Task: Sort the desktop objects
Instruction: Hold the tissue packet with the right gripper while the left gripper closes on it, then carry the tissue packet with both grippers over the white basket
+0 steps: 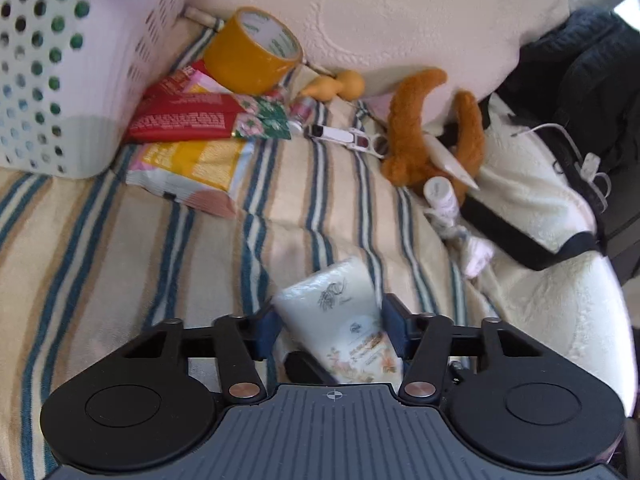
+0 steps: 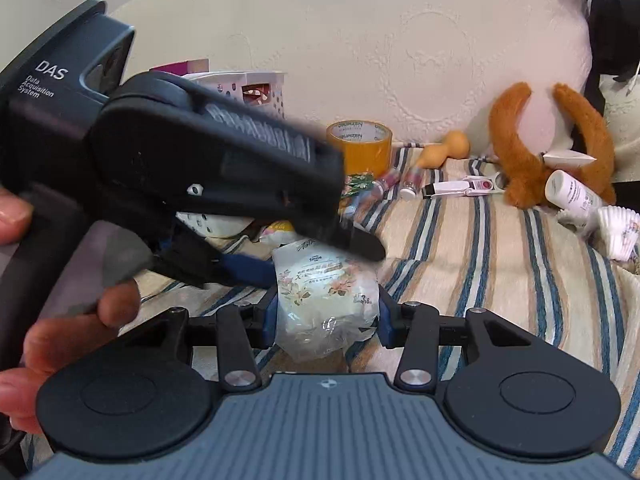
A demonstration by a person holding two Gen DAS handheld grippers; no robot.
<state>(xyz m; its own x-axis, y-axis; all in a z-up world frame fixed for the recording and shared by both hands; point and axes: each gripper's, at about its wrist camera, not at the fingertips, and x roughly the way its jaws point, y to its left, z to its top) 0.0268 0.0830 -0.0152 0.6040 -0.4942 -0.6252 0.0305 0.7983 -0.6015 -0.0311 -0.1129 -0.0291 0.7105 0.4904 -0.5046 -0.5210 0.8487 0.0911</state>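
A white tissue pack with a floral print lies between both grippers over the striped blanket. My left gripper is shut on one end of it. My right gripper is shut on the other end of the pack. The left gripper's black body, held by a hand, crosses the left of the right wrist view and covers part of the pack.
A white perforated basket stands far left. Near it lie snack packets, a roll of tape, a yellow gourd, a white clip, an orange plush toy, a white bottle and paper cups.
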